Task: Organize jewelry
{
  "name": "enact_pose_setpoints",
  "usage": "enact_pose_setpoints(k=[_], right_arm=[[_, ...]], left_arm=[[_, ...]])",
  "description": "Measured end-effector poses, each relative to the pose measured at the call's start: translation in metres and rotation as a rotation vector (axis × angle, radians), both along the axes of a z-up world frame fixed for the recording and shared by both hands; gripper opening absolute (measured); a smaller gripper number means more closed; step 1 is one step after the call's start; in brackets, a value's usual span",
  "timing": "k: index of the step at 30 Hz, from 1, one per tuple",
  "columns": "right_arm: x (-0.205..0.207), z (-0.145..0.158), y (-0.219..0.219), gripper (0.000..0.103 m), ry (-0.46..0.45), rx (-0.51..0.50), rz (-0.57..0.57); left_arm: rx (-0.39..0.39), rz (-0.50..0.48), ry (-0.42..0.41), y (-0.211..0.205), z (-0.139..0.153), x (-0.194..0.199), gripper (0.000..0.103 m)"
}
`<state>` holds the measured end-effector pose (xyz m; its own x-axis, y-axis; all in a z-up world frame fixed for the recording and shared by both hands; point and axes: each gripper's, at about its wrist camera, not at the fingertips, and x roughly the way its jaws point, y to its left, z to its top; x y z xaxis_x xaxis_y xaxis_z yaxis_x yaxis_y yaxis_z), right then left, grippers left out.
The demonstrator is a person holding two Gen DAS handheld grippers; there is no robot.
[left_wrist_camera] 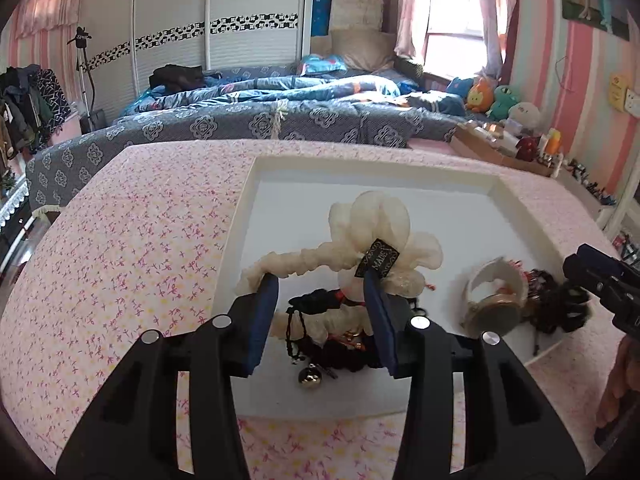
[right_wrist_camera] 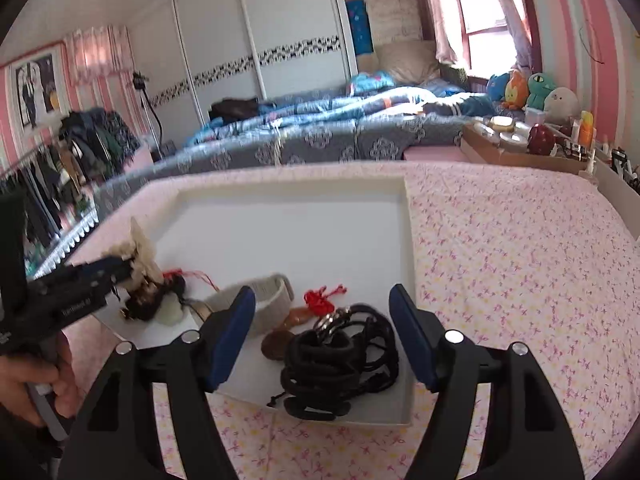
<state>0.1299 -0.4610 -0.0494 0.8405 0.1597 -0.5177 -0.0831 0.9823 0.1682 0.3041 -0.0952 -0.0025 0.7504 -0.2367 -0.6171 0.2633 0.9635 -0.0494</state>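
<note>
While our left gripper (left_wrist_camera: 322, 280) reaches into the white tray (right_wrist_camera: 406, 216), its jaws stand apart around a cream scrunchie (left_wrist_camera: 376, 220) without pinching it. Under that scrunchie we see dark cords and a small bell (left_wrist_camera: 309, 376). Beside them lies a watch with a pale band (right_wrist_camera: 272, 300), then a red knot (right_wrist_camera: 318, 298), a brown disc (right_wrist_camera: 274, 346) and a heap of black hair ties (right_wrist_camera: 332, 356). Our right gripper (right_wrist_camera: 322, 300) hovers over that heap, jaws released and empty. All of it rests on the pink flowered counter (right_wrist_camera: 520, 280), with the bed (left_wrist_camera: 240, 120) beyond the tray.
</note>
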Motion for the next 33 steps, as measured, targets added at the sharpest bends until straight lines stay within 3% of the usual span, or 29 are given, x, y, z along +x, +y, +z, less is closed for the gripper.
enact_pose_setpoints(k=[5, 11, 17, 23, 33], right_arm=[[-0.005, 0.009, -0.010, 0.075, -0.035, 0.030, -0.022], [-0.001, 0.003, -0.012, 0.075, -0.015, 0.034, -0.025], [0.002, -0.002, -0.008, 0.075, 0.009, 0.015, -0.012], [-0.002, 0.000, -0.004, 0.082, 0.003, 0.007, -0.012], [-0.001, -0.001, -0.004, 0.082, 0.012, -0.001, -0.006]], left_arm=[[0.010, 0.005, -0.020, 0.000, 0.005, -0.005, 0.045], [0.000, -0.004, 0.057, -0.002, -0.009, 0.005, 0.046], [-0.037, 0.013, 0.056, 0.002, -0.010, 0.005, 0.047], [-0.015, 0.006, 0.042, -0.004, -0.007, 0.002, 0.050], [-0.103, -0.079, 0.016, -0.004, -0.001, -0.009, 0.051]])
